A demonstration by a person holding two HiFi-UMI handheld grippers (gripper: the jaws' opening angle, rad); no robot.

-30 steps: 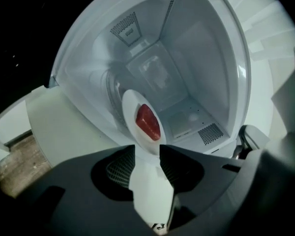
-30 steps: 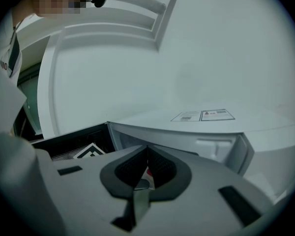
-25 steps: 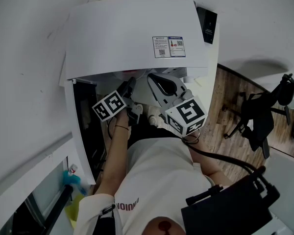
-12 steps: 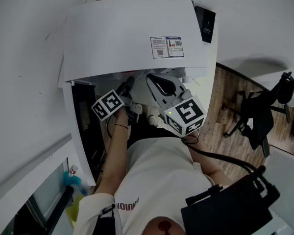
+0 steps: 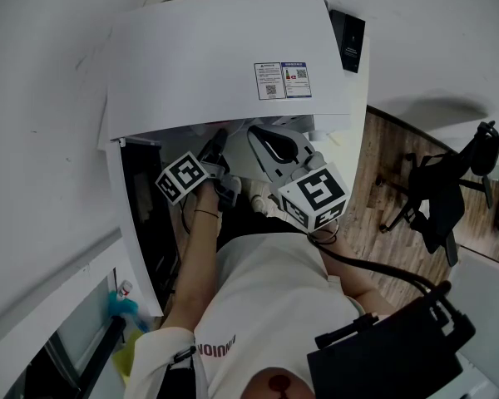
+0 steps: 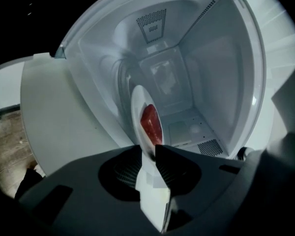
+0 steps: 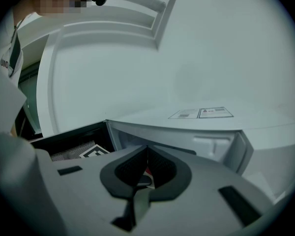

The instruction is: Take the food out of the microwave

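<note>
Microwave (image 5: 216, 65): white, stands against the wall, cavity open to the person.
Door (image 5: 145, 214): dark inner face, swung wide at the left of the head view.
Person (image 5: 274, 306): white shirt, stands close in front of the opening, both arms reaching forward.
Left forearm (image 5: 195, 256): stretched straight toward the cavity, a thin band at the wrist. The hand (image 5: 208, 196) is wrapped round the gripper's handle just behind the marker cube.
Right gripper (image 7: 147, 149): held at the front edge of the microwave, right of the left one and tipped slightly downward. Its jaws are pressed together with nothing between them.
Left gripper (image 6: 146, 149): reaches into the cavity mouth, rolled so that the cavity looks tilted in its view. The jaws are closing on the near rim of the plate, and both pads meet the rim.
Plate (image 6: 137, 107): white, inside the cavity on its floor, near edge between the left jaws.
Food (image 6: 150, 124): one red piece, lying on the plate, inside the microwave.
</note>
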